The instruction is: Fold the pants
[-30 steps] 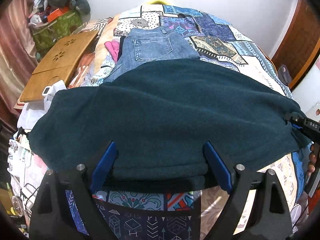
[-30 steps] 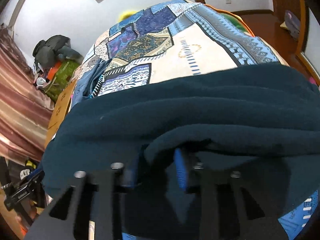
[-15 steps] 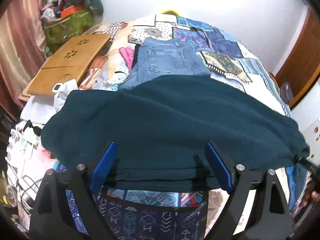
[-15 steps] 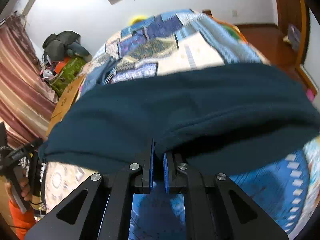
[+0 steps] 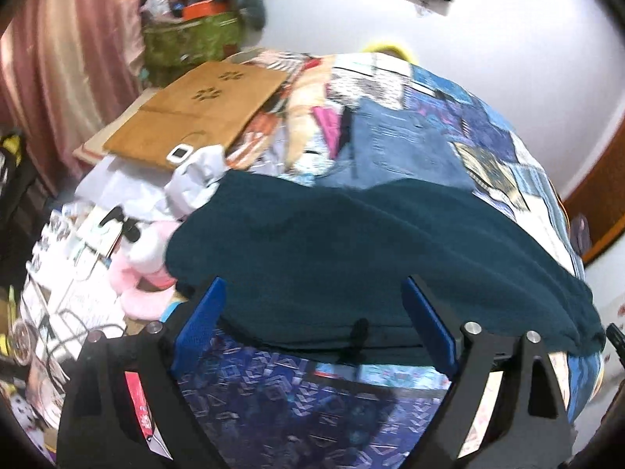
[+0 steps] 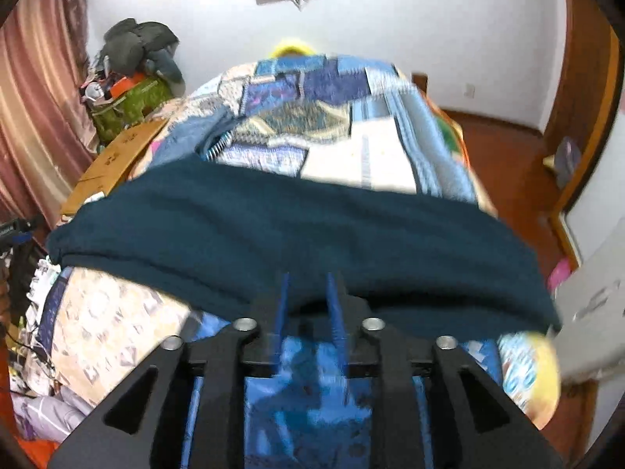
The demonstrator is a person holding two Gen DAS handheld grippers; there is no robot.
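Dark teal fleece pants [image 5: 351,250] lie folded across the near part of the patchwork bed; they also show in the right wrist view [image 6: 273,234]. My left gripper [image 5: 312,312] is wide open, its blue pads on either side of the pants' near edge and drawstring, holding nothing. My right gripper [image 6: 306,293] has its blue fingers slightly apart at the pants' near edge, with no cloth between them.
Folded blue jeans [image 5: 394,144] lie farther up the patchwork bedspread [image 6: 332,125]. A wooden lap desk [image 5: 195,109], a pink plush toy [image 5: 144,273] and clutter lie to the left. A green bag [image 6: 129,105] stands by the curtain. A wooden floor [image 6: 508,156] is to the right.
My right gripper was shut on the pants' edge half a second ago and has opened a little, letting go. Both grippers have drawn back toward the near edge of the bed.
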